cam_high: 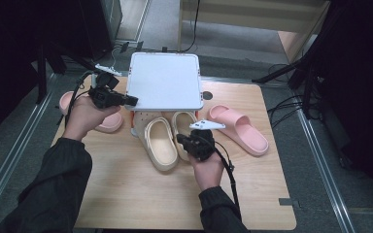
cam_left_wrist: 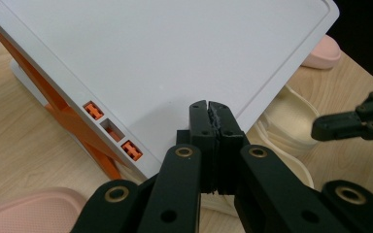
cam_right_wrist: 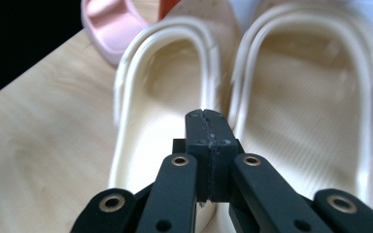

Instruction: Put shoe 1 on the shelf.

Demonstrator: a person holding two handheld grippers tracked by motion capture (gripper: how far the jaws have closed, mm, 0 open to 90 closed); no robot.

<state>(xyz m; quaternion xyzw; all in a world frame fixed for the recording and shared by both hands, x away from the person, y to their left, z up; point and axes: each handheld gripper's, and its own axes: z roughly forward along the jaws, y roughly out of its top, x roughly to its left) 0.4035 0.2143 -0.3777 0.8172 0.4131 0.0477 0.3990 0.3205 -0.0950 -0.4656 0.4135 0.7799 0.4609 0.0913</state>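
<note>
A white flat-topped rack (cam_high: 164, 80) on orange legs stands at the back of the table. Two cream slippers lie side by side in front of it, one (cam_high: 159, 143) to the left, the other (cam_high: 184, 124) partly under the rack. My right gripper (cam_high: 180, 140) hovers over their heels, shut with nothing between its jaws. In the right gripper view the shut tips (cam_right_wrist: 206, 116) sit between the two cream slippers (cam_right_wrist: 165, 97) (cam_right_wrist: 311, 97). My left gripper (cam_high: 134, 100) is shut and empty at the rack's left edge. In the left gripper view its tips (cam_left_wrist: 209, 109) lie over the rack top (cam_left_wrist: 165, 58).
One pink slipper (cam_high: 238, 128) lies to the right of the cream pair. Another pink slipper (cam_high: 109, 121) is at the left, partly hidden by the left hand. The wooden table (cam_high: 126, 194) has free room at the front. Dark stands and cables surround it.
</note>
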